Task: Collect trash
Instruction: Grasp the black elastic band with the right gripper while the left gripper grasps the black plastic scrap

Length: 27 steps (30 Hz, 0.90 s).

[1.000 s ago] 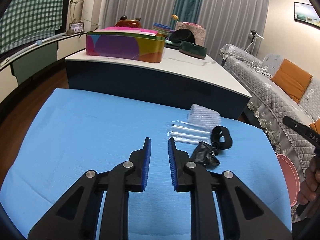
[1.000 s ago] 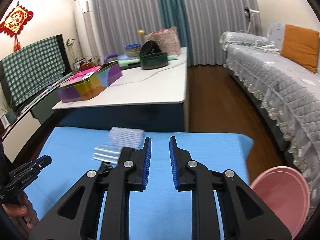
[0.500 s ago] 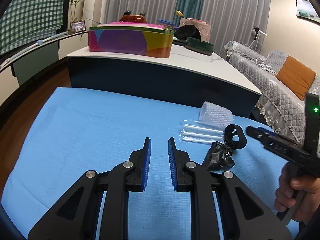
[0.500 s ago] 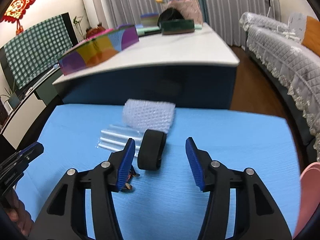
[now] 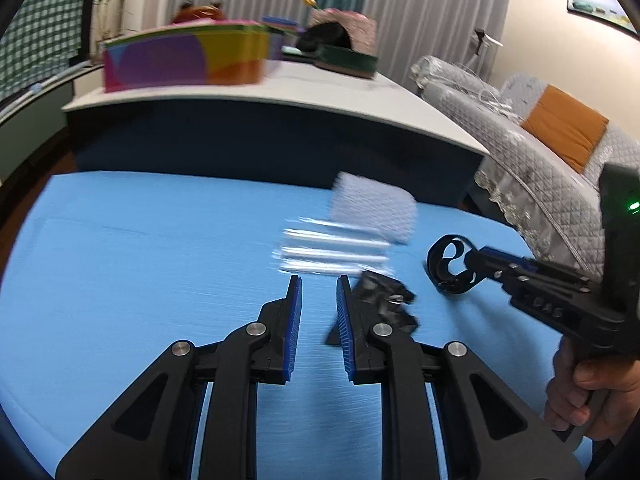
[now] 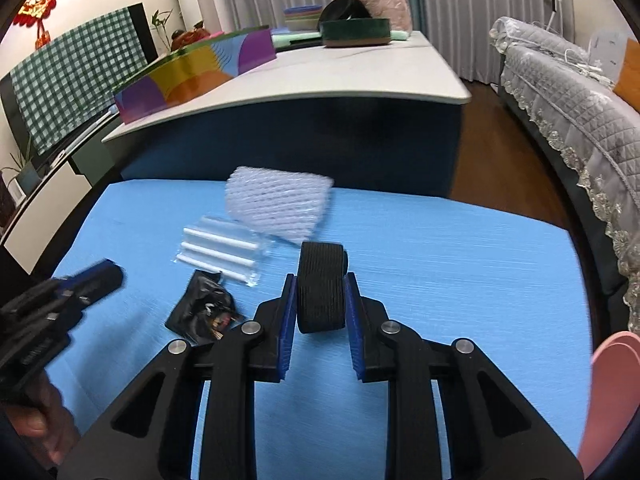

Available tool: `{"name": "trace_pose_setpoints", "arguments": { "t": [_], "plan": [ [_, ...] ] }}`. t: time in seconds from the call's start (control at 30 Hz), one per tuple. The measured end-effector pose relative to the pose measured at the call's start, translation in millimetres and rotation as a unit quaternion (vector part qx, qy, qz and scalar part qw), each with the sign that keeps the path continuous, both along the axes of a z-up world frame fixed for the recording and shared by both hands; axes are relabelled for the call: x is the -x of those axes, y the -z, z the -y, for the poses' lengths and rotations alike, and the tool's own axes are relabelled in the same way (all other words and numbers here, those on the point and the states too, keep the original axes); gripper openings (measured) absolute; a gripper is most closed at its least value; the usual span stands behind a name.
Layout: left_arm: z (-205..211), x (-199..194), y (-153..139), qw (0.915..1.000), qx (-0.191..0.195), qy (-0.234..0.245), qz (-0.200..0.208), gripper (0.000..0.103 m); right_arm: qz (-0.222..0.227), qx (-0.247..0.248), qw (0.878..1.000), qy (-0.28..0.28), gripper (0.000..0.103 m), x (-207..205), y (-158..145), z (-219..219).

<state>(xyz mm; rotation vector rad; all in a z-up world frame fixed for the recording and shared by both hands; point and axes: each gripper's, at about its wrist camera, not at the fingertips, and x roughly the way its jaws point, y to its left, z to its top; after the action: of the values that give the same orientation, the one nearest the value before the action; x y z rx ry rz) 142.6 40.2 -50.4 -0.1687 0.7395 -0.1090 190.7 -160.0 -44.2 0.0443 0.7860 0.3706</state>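
Observation:
On the blue table (image 6: 440,248) lie a black elastic band (image 6: 321,286), a crumpled black wrapper (image 6: 204,310), a clear packet of white sticks (image 6: 222,252) and a piece of bubble wrap (image 6: 278,206). My right gripper (image 6: 320,286) is closed on the black band (image 5: 450,264); it also shows in the left wrist view (image 5: 472,266). My left gripper (image 5: 319,286) hovers empty, jaws a little apart, just left of the wrapper (image 5: 384,300) and near the packet (image 5: 332,250). The bubble wrap (image 5: 372,210) lies behind.
A pink bin (image 6: 612,396) stands at the table's right edge. A white-topped counter (image 6: 320,76) behind holds a colourful box (image 6: 192,72) and a green tin (image 6: 356,32). A grey sofa (image 6: 580,92) is at the right.
My right gripper opened, came down around the black band and closed on it. My left gripper drifted right toward the black wrapper, jaws unchanged.

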Motion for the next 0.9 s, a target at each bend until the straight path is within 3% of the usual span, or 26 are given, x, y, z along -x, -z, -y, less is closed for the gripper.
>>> {"name": "trace_pose_setpoints", "arguments": {
  "t": [0.07, 0.1, 0.17, 0.23, 0.3, 0.5, 0.63, 0.9],
  "plan": [
    [11.2, -5.6, 5.7, 0.9999, 0.004, 0.01, -0.009, 0.025, 0.003, 0.0, 1.0, 0.001, 0.024, 2.6, -3.1, 9.1],
    [15.5, -7.9, 8.1, 0.9998, 0.004, 0.012, -0.013, 0.038, 0.003, -0.002, 1.0, 0.002, 0.024, 3.9, -4.8, 14.2],
    [25.0, -12.0, 13.3, 0.9996, 0.003, 0.018, -0.02, 0.049, 0.007, -0.004, 1.0, 0.004, 0.024, 8.5, -9.0, 26.1],
    [35.5, -17.4, 19.3, 0.9991, -0.009, 0.023, -0.034, 0.052, 0.009, -0.005, 1.0, 0.007, 0.024, 12.0, -11.7, 33.8],
    [40.6, -21.6, 25.9, 0.9981, -0.024, 0.018, -0.053, 0.052, 0.01, -0.009, 1.0, 0.01, 0.024, 16.1, -14.0, 43.0],
    [39.4, -25.8, 30.9, 0.9973, -0.009, 0.004, -0.073, 0.05, 0.019, -0.011, 1.0, 0.015, 0.024, 24.5, -21.1, 58.4],
    [43.2, -21.8, 28.7, 0.9974, -0.014, 0.002, -0.07, 0.041, 0.03, -0.01, 0.999, 0.015, 0.024, 33.3, -30.3, 65.3],
    [46.7, -6.8, 12.7, 0.9984, -0.026, 0.002, -0.051, 0.037, 0.047, -0.008, 0.999, 0.024, 0.024, 55.8, -45.2, 81.7]
  ]
}}
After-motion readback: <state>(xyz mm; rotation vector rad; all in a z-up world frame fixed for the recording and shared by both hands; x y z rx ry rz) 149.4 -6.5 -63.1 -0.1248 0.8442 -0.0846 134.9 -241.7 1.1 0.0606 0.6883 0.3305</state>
